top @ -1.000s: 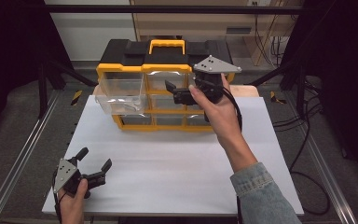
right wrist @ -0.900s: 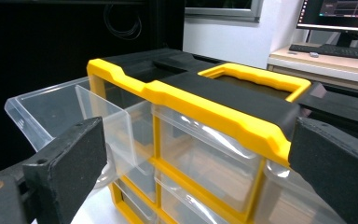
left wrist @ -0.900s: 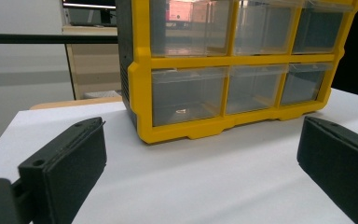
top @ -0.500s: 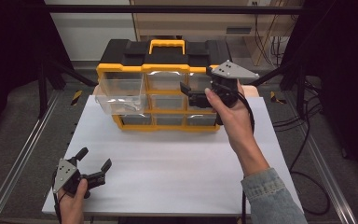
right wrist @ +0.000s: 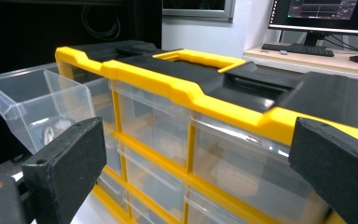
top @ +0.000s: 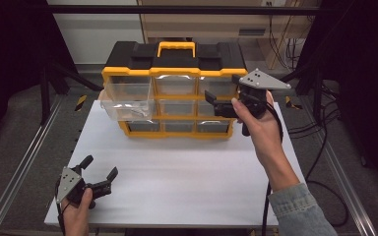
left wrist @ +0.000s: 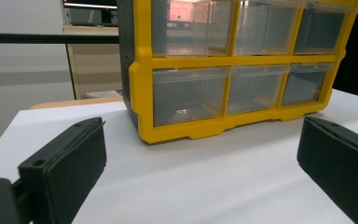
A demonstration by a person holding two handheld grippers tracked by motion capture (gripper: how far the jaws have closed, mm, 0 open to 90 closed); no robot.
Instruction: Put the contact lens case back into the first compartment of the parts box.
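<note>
**Open drawer hangs out as the right gripper closes in on the cabinet**

The yellow drawer cabinet (top: 170,96) sits upper centre of the high view on the white table (top: 187,172). Its top-left clear drawer (top: 128,101) juts well out. The right gripper (top: 216,108) hovers at the cabinet's right-hand drawers, jaws spread wide, gripping nothing. The left gripper (top: 101,177) rests low at the lower left of the frame, jaws apart too, empty. The risk, as I judge it: a push on the light cabinet could slide it backward, or a knock could tip the overhanging drawer right out of its slot.
</note>
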